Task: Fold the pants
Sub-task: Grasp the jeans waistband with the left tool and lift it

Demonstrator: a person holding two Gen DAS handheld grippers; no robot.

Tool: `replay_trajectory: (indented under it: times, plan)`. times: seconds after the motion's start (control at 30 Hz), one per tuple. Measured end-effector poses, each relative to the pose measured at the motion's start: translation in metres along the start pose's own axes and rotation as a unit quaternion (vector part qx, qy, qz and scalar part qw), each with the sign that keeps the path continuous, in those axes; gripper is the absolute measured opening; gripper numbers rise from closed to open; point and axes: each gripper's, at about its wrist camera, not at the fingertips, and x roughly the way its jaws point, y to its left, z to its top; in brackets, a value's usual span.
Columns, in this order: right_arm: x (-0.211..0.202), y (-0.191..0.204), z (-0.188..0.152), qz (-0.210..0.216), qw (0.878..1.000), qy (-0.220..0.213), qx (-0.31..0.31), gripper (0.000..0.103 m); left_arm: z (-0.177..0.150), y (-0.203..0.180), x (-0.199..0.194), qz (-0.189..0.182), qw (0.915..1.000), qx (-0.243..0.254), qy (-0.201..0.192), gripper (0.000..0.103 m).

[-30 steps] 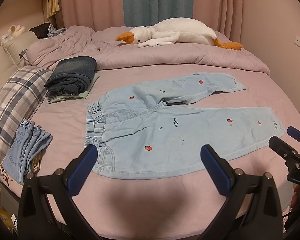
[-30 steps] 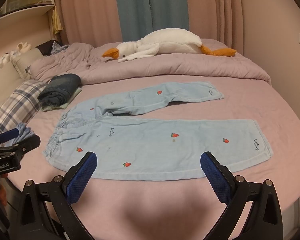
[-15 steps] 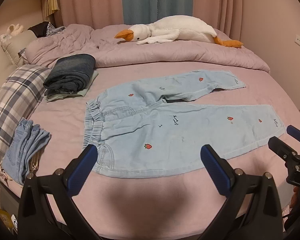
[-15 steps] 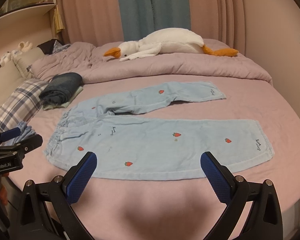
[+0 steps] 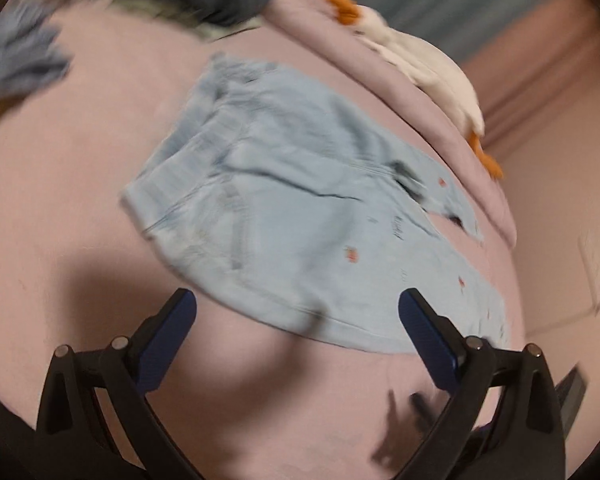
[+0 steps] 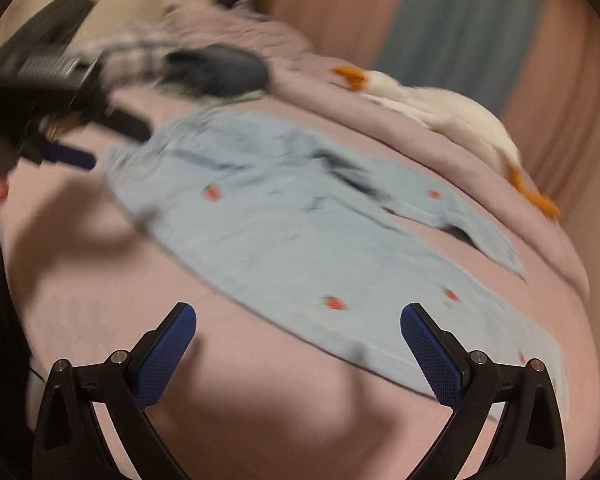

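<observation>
Light blue pants (image 5: 300, 216) with small red strawberries lie spread flat on the pink bed, both legs running to the right; the right wrist view shows the pants (image 6: 300, 232) too. Both now frames are blurred and tilted. My left gripper (image 5: 298, 338) is open just above the near hem of the waist end, holding nothing. In the right wrist view the left gripper (image 6: 104, 140) appears at the upper left beside the waistband, a hand behind it. My right gripper (image 6: 298, 354) hangs open over the near edge of the lower leg, empty.
A white plush goose (image 6: 440, 108) lies on the rumpled duvet at the back. Folded dark jeans (image 6: 220, 68) and a plaid pillow (image 6: 132, 52) sit at the far left. Another light blue garment (image 5: 20, 64) lies at the left edge. Pink and teal curtains hang behind.
Both grippers have swung quickly down and closer to the pants, tilting the views and blurring them. The left gripper now sits by the waistband. The pants lie as before.
</observation>
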Motion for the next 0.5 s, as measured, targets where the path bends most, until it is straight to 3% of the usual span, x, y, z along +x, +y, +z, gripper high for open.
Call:
replay_trajectory:
  times: [0.13, 0.2, 0.23, 0.3, 0.33, 0.37, 0.43, 0.5]
  plan:
    - [0.021, 0.033, 0.001, -0.020, 0.995, -0.019, -0.098, 0.085, 0.004, 0.014, 0.012, -0.003, 0.9992, -0.041, 0.004, 0.095]
    - [0.029, 0.044, 0.002, -0.030, 0.990, -0.032, -0.134, 0.078, 0.009, 0.012, 0.015, -0.005, 0.9990, -0.041, -0.018, 0.091]
    - [0.032, 0.047, 0.003, -0.030, 0.987, -0.043, -0.150, 0.070, 0.013, 0.010, 0.017, -0.003, 0.9988, -0.040, -0.028, 0.083]
    - [0.039, 0.051, 0.011, -0.030, 0.985, -0.052, -0.164, 0.051, 0.021, 0.014, 0.024, 0.012, 0.9986, -0.043, -0.029, 0.055]
    - [0.045, 0.052, 0.016, -0.027, 0.984, -0.048, -0.170, 0.030, 0.024, 0.018, 0.028, 0.018, 0.9985, -0.044, -0.026, 0.029]
    - [0.049, 0.053, 0.020, -0.020, 0.984, -0.044, -0.173, 0.014, 0.027, 0.024, 0.032, 0.015, 0.9985, -0.048, -0.022, 0.020]
    - [0.054, 0.054, 0.026, -0.016, 0.984, -0.040, -0.172, 0.010, 0.031, 0.031, 0.030, -0.013, 0.9983, -0.054, -0.017, 0.018]
    - [0.050, 0.051, 0.030, -0.001, 0.987, -0.043, -0.156, 0.008, 0.027, 0.030, 0.019, 0.009, 0.9991, -0.033, -0.024, 0.017]
